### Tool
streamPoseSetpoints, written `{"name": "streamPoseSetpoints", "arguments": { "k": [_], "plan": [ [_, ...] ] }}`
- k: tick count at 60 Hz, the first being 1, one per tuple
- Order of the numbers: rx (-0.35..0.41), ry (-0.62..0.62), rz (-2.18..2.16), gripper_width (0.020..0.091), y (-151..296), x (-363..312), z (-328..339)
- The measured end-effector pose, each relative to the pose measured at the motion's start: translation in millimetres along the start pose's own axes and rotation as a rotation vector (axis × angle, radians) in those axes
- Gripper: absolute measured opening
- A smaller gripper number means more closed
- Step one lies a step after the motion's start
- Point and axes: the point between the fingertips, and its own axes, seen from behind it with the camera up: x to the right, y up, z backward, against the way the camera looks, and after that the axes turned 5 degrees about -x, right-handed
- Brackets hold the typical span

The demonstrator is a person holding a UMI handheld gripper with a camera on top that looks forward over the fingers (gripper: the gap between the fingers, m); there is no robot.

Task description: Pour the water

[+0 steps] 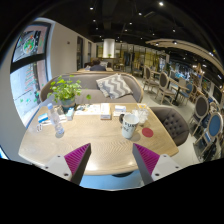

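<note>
Gripper view shows my gripper [110, 160] open and empty above the tabletop's [95, 140] near edge. I'd steer left to the water bottle [57, 122] near the left edge, squeeze mid-body, then pour into the mug [129, 124] toward the right edge.

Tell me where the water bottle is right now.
In the gripper view, the water bottle stands on the table beyond the left finger, just in front of the potted plant.
</note>
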Motion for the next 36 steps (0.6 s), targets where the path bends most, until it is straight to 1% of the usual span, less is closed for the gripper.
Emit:
{"name": "streamPoseSetpoints", "arguments": {
  "k": [7,16,27,36],
  "plan": [
    [-0.01,0.001,0.02,0.0858,-3.3,-6.2,-3.3],
    [-0.034,0.021,0.038,0.0861,-11.0,-38.4,-17.4],
    [-0.049,0.049,0.072,0.0861,-23.2,-89.9,-37.5],
    [-0.072,0.098,0.091,0.0858,-36.9,-151.1,-55.0]
  ]
}}
